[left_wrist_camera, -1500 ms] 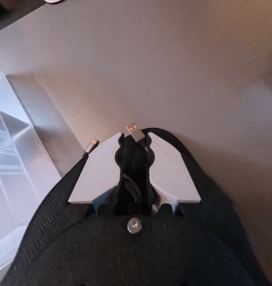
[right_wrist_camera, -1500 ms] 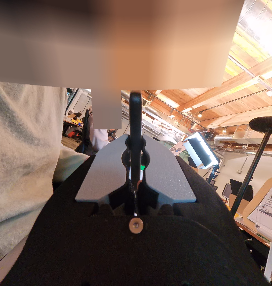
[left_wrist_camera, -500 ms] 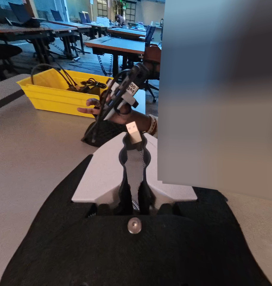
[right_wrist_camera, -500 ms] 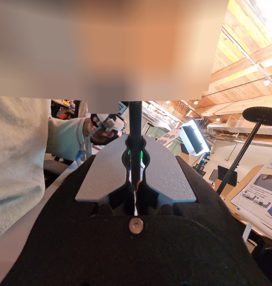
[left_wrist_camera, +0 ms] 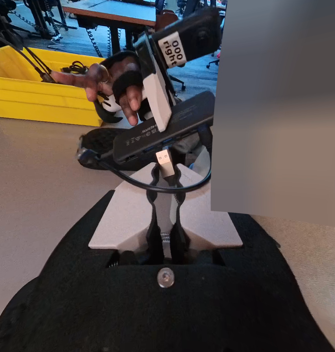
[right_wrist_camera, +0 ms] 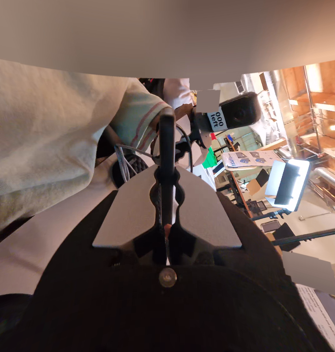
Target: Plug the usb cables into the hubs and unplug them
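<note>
Alignment was nearly reached: the USB-A plug (left_wrist_camera: 165,164), gripped in the left claw (left_wrist_camera: 165,176), had been raised from the bench (left_wrist_camera: 29,181) to the hub (left_wrist_camera: 162,131) clamped in the right claw (right_wrist_camera: 165,172), just short of a blue port.

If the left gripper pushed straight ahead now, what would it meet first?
Probably the port edge of the flat black hub: the silver USB plug in the left gripper sits just short, though depth is unclear.

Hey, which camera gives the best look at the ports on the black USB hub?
The left wrist view: the hub shows its port edge, with the silver USB plug just short of it. The right wrist view shows the hub only edge-on between the right gripper fingers, ports hidden.
</note>
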`<state>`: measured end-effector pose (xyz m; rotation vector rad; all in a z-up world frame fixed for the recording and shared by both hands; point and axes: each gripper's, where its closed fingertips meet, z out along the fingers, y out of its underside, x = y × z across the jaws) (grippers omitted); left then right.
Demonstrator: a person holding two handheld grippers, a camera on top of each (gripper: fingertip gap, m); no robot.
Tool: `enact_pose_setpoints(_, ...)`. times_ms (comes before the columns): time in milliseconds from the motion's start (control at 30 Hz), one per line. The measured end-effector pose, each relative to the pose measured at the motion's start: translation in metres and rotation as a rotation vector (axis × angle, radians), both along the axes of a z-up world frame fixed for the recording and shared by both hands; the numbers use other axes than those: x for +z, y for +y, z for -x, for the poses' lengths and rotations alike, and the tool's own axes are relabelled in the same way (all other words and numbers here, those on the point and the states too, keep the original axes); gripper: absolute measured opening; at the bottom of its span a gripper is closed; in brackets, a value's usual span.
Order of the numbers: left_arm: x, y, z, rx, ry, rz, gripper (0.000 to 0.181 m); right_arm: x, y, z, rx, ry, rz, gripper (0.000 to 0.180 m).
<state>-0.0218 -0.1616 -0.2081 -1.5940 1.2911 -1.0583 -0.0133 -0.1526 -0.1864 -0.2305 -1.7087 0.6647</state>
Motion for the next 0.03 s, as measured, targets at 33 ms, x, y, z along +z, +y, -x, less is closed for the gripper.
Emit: enact_pose_setpoints(33, -0.0027, -0.0021, -0.0005, -0.015, 0.027, -0.001, 0.015, -0.0014, -0.0006, 0.0008, 0.010, -0.011, -0.001, 0.012)
